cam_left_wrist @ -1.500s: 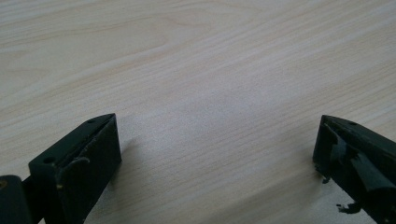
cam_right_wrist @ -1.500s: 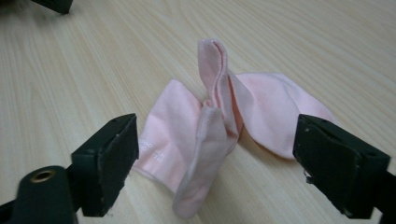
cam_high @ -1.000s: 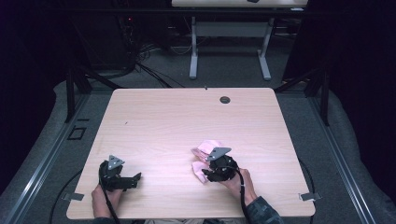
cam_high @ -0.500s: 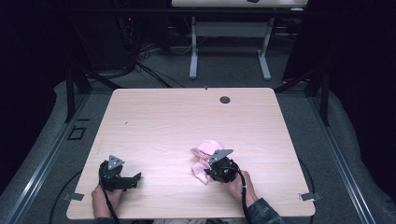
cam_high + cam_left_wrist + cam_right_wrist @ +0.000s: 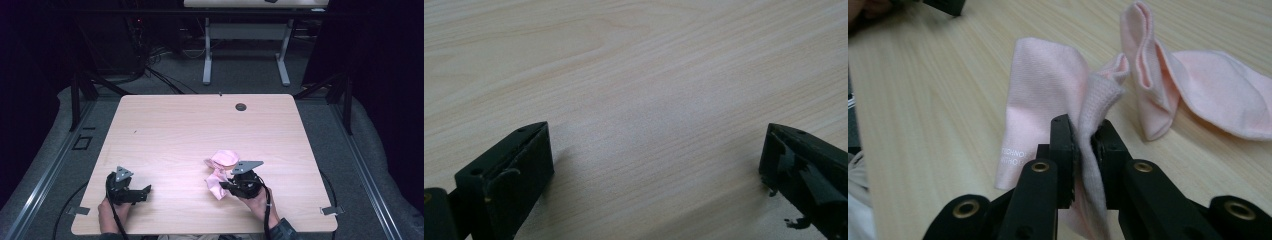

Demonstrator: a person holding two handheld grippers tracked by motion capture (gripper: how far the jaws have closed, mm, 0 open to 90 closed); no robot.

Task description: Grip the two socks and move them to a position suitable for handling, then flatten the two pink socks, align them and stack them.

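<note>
Pink cloth (image 5: 1048, 85) pinched in right tool (image 5: 1083, 140), near front edge; left tool (image 5: 654, 150) apart, probably resting on table (image 5: 200, 125).

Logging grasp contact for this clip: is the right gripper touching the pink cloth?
Touching. The right gripper view shows the right gripper with both jaws pressed against a fold of the pink cloth, no gap on either side.

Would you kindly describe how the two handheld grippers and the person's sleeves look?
Both the left gripper and right gripper are black, each topped by a grey three-cornered plate and trailing a black cable. Brass-coloured rivets mark the right one's linkage. A dark sleeve covers the right forearm.
</note>
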